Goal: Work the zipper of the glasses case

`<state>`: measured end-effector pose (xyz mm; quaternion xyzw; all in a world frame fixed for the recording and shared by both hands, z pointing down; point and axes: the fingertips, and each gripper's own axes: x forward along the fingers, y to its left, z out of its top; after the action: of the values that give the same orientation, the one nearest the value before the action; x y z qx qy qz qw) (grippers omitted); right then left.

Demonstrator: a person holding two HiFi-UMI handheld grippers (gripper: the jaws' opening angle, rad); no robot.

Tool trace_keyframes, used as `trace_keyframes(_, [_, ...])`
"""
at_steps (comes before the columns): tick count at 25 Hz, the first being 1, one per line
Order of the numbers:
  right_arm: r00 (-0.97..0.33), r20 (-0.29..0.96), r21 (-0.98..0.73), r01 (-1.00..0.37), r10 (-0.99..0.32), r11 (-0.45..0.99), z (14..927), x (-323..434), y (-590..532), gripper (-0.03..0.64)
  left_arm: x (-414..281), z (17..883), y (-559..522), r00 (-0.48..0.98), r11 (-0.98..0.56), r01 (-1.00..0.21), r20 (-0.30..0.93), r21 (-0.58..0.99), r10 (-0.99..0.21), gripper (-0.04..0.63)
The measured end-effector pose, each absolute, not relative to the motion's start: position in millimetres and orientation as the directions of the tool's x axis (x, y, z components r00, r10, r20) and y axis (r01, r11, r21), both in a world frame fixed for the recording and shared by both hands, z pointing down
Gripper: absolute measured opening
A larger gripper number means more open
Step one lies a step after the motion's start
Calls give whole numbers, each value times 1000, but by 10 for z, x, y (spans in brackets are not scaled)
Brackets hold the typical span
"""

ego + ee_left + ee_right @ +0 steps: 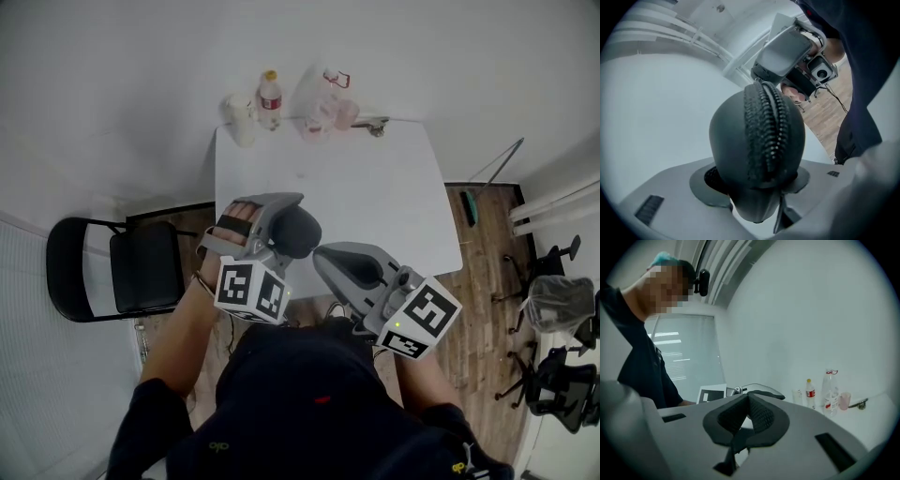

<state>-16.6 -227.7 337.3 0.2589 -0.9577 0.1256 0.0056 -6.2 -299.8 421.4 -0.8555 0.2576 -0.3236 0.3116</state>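
Observation:
A dark grey oval glasses case [298, 232] is held in the air over the near edge of the white table [328, 178]. My left gripper [289, 221] is shut on it. In the left gripper view the case [740, 140] stands between the pads, its zipper [766, 126] facing the camera and running up the middle. My right gripper [325, 256] is just right of the case, its tip [760, 77] at the far end of the zipper. In its own view the right gripper [747, 404] has its pads pressed together, and I see nothing between them.
At the table's back edge stand a red-label bottle [269, 98], a clear bottle [829, 390], cups [319, 117] and a small metal thing [375, 125]. A black folding chair [112, 267] is left of the table. Office chairs [553, 300] stand on the wooden floor at right.

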Motion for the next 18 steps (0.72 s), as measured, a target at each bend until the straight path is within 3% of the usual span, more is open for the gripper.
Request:
trace_keyframes(6, [-856, 126, -178, -516, -501, 838, 3436, -296, -2273, 21, -51, 4284, -3056, 622, -680, -252, 423, -689, -659, 269])
trace_keyframes(18, [-887, 120, -290, -460, -445, 839, 3555, -387, -2250, 21, -55, 4378, -3022, 604, -704, -304, 442, -642, -664, 270])
